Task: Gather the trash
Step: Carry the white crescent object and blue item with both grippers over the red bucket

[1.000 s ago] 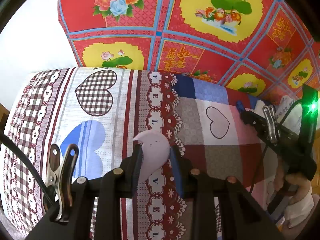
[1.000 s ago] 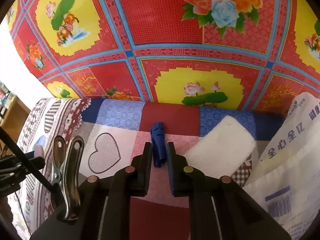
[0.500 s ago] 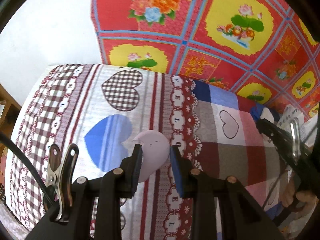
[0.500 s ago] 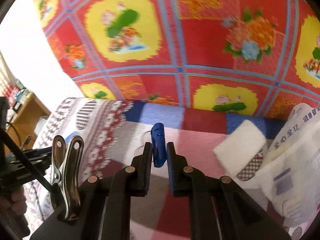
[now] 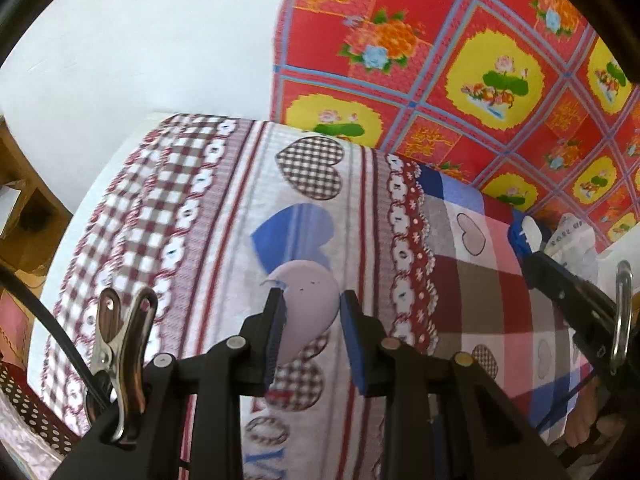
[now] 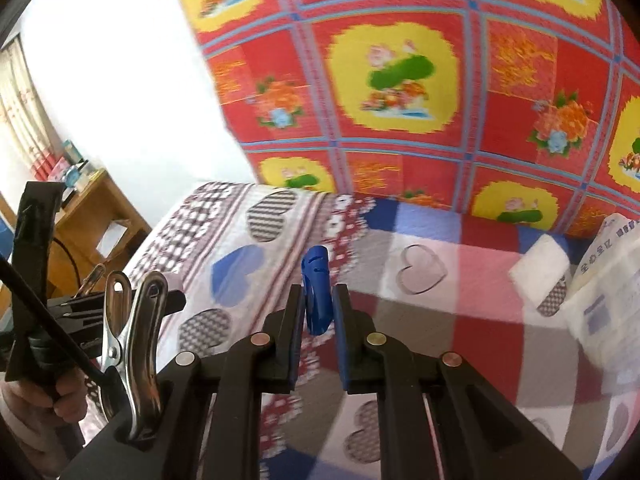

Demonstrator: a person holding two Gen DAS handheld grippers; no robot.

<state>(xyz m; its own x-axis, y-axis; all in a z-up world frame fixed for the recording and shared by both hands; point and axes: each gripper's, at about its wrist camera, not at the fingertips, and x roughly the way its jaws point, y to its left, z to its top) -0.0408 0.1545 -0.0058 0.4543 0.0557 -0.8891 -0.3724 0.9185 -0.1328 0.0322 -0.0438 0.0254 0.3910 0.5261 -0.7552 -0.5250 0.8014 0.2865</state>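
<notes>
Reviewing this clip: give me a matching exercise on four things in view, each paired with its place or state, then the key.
Things:
1. pale eggshell piece
2. blue plastic piece
3. white pad
4. printed white bag

Places or states:
A. lying on the patchwork bedspread, touching the bag
B. clamped in the right gripper
C. at the right edge of the right wrist view, below the red floral cloth
D. clamped in the left gripper

Pairs: 1-D, 2-B, 3-A, 4-C
</notes>
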